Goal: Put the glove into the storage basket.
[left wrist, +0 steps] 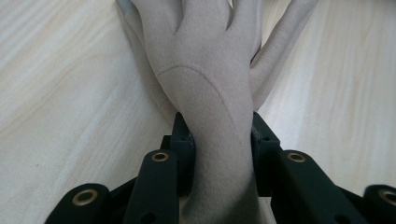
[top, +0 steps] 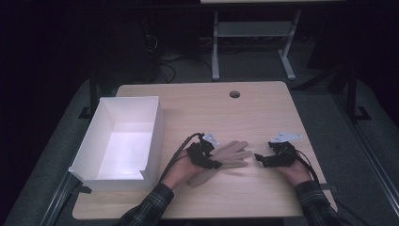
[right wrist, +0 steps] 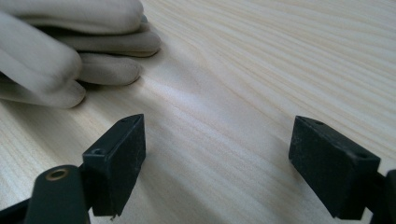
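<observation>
A beige fabric glove [top: 231, 152] lies flat on the wooden table [top: 263, 113], fingers pointing right and away. My left gripper [top: 214, 163] comes in over its cuff. In the left gripper view the two black pads squeeze the glove [left wrist: 205, 70] at its narrow wrist, so the left gripper [left wrist: 219, 135] is shut on it. My right gripper [top: 258, 158] rests on the table just right of the glove's fingertips. In the right gripper view its jaws [right wrist: 219, 154] stand wide apart over bare wood, with the glove's fingertips [right wrist: 60, 60] at the upper left.
A white open box [top: 156, 123] stands on the left part of the table, close to my left hand. A round cable hole [top: 234, 94] sits near the far edge. A grey desk frame [top: 254, 29] stands on the dark floor beyond.
</observation>
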`<action>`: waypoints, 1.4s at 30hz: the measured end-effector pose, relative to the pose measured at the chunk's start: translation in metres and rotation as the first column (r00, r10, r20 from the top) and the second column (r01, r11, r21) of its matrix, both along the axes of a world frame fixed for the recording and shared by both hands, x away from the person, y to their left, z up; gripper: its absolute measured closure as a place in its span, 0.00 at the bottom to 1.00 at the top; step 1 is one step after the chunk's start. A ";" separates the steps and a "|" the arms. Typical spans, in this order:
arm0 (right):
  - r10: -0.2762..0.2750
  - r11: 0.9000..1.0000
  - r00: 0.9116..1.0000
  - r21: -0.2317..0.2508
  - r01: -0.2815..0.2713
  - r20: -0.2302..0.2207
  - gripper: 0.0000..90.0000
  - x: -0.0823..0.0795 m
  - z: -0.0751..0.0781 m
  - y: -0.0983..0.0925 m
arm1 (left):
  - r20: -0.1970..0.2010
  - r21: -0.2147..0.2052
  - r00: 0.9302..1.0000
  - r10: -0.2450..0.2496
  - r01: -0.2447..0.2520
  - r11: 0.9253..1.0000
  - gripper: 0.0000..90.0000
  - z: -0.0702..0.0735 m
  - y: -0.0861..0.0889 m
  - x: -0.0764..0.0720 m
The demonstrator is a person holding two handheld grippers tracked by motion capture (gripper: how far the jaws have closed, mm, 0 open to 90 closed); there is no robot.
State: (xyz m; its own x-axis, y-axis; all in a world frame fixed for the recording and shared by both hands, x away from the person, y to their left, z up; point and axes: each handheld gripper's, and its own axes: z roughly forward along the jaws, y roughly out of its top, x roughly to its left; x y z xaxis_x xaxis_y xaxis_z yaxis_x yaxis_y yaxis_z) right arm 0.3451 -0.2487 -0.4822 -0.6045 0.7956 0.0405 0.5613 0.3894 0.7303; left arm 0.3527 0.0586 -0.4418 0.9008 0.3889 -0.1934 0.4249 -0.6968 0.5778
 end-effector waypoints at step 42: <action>0.000 1.000 1.000 0.003 0.000 0.000 0.21 0.000 0.000 0.000 | 0.090 -0.087 0.985 0.145 -0.137 0.987 0.76 0.148 0.071 0.009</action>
